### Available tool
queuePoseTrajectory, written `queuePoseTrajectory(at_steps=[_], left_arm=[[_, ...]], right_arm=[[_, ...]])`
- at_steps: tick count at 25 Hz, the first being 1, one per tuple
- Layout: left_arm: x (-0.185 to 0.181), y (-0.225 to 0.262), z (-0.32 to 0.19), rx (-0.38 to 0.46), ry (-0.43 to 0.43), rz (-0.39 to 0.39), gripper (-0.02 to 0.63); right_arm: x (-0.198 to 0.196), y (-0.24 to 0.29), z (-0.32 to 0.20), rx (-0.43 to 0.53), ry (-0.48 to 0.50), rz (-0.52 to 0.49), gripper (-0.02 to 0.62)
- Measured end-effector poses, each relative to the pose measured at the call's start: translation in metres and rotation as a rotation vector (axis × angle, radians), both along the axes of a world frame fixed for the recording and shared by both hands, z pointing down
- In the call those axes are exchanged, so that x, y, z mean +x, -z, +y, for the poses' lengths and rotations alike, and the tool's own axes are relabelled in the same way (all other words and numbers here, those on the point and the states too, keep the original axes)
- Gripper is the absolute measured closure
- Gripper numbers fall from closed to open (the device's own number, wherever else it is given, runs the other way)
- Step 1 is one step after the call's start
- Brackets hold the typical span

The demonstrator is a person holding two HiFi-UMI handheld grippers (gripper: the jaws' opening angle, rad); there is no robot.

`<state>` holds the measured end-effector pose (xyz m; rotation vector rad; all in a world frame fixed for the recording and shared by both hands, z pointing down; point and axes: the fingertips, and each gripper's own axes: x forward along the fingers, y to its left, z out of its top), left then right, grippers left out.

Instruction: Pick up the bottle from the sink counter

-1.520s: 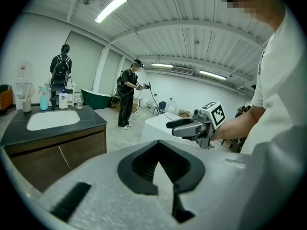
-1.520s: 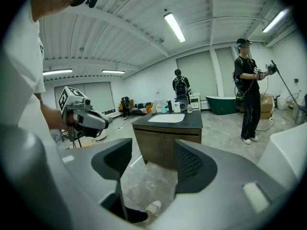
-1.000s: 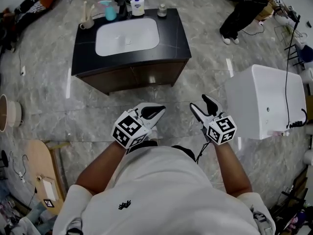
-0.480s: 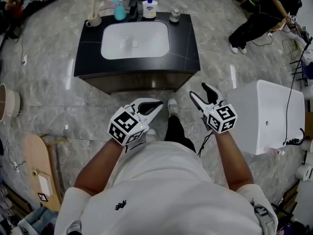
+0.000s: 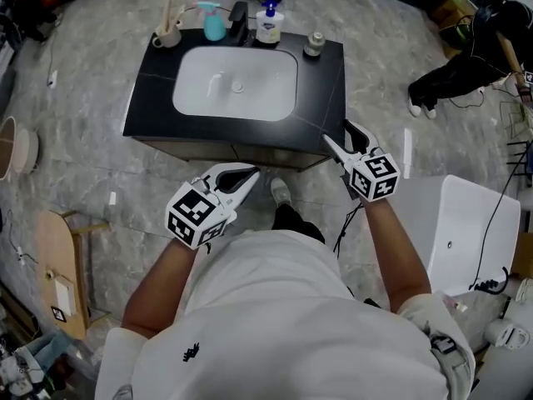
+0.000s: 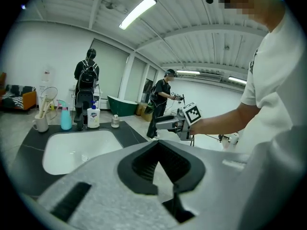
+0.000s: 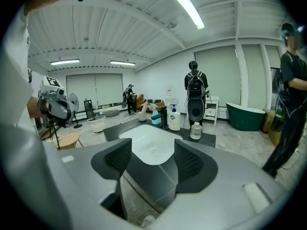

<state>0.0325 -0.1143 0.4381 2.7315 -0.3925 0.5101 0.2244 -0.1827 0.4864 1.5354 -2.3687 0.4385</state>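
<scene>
A black sink counter (image 5: pixel 321 98) with a white basin (image 5: pixel 236 83) stands ahead of me. Along its back edge are a teal spray bottle (image 5: pixel 214 25), a black faucet (image 5: pixel 240 19), a white pump bottle (image 5: pixel 268 25) and a small clear bottle (image 5: pixel 314 44). My right gripper (image 5: pixel 337 133) hangs open and empty over the counter's front right corner. My left gripper (image 5: pixel 250 173) is shut on nothing, just short of the front edge. In the right gripper view the pump bottle (image 7: pixel 174 120) and the small bottle (image 7: pixel 195 131) lie beyond the open jaws.
A cup of brushes (image 5: pixel 169 33) stands at the counter's back left. A white box-shaped unit (image 5: pixel 475 232) sits on the floor to my right, a wooden stool (image 5: pixel 58 265) to my left. A person (image 5: pixel 454 65) stands at the far right. Cables lie on the floor.
The counter has come closer as I stepped toward it. Both grippers now reach its front edge. Neither gripper's jaws have visibly changed.
</scene>
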Motion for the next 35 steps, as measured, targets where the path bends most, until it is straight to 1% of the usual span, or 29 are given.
queuePoseTrajectory(at_steps=[4,7,12,17,21,23,27,35], left_arm=[[0.018,0.003,-0.038,-0.012,0.068,-0.008,0.600],[0.030,0.005,-0.063,-0.020,0.126,-0.017,0.600],[0.041,0.000,-0.099,-0.043,0.218,-0.035,0.600],[0.044,-0.006,-0.130,-0.066,0.301,-0.056,0.600],[0.045,-0.013,-0.152,-0.081,0.352,-0.075,0.600],[0.045,-0.017,-0.161,-0.089,0.370,-0.087,0.600],[0.044,-0.022,-0.175,-0.090,0.403,-0.102,0.600],[0.028,-0.029,-0.187,-0.102,0.486,-0.131,0.600]], right_arm=[[0.031,-0.016,-0.066,-0.023,0.040,0.027,0.298],[0.052,-0.033,-0.116,-0.040,0.067,0.029,0.288],[0.085,-0.066,-0.195,-0.063,0.073,0.028,0.258],[0.104,-0.102,-0.263,-0.096,0.077,0.036,0.224],[0.111,-0.131,-0.313,-0.118,0.069,0.027,0.198],[0.112,-0.142,-0.335,-0.122,0.067,0.025,0.182],[0.114,-0.159,-0.371,-0.120,0.050,0.026,0.169],[0.105,-0.187,-0.405,-0.129,0.069,0.053,0.174]])
